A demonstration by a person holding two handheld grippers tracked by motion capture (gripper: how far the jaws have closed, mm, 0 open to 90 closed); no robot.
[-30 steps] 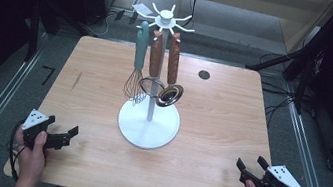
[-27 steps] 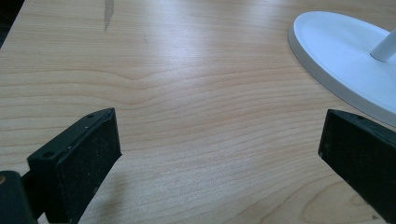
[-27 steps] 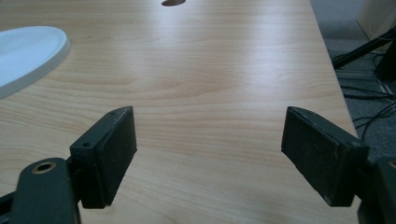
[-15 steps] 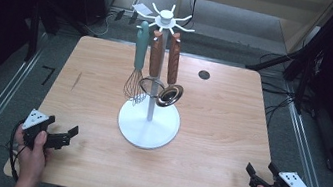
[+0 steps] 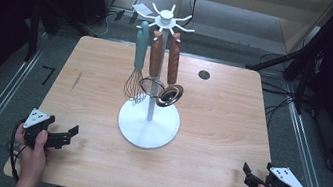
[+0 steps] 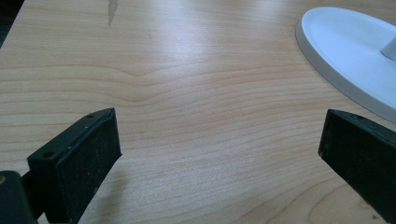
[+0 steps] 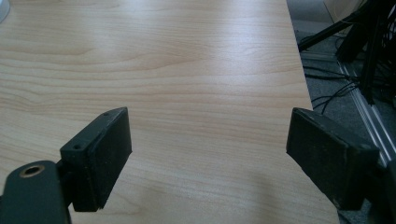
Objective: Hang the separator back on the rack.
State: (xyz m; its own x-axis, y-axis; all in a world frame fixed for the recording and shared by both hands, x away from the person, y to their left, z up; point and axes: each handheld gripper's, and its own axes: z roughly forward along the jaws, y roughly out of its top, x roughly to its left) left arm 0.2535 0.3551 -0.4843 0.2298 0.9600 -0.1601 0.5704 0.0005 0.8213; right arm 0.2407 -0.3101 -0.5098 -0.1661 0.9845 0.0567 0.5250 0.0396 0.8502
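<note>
A white utensil stand (image 5: 147,130) rises from the middle of the wooden table (image 5: 221,117). From its spoked top hang a teal-handled whisk (image 5: 138,63), a wooden-handled utensil (image 5: 156,54) and a wooden-handled metal ladle (image 5: 169,93). My left gripper (image 5: 70,135) rests at the near left corner, open and empty, pointing toward the stand. In the left gripper view its wide-apart jaws (image 6: 219,135) frame bare wood, with the stand's base (image 6: 345,51) at the upper right. My right gripper (image 5: 248,171) is open at the near right corner, its jaws (image 7: 208,135) over bare wood.
A small dark round hole (image 5: 204,74) sits at the table's far right. A white tag (image 5: 142,9) hangs off the stand's top. The table's right edge (image 7: 299,70) drops to a floor with cables (image 7: 336,70) and metal rails.
My right gripper has shifted slightly to the right and nearer the table's front edge. The left gripper and the stand have not moved.
</note>
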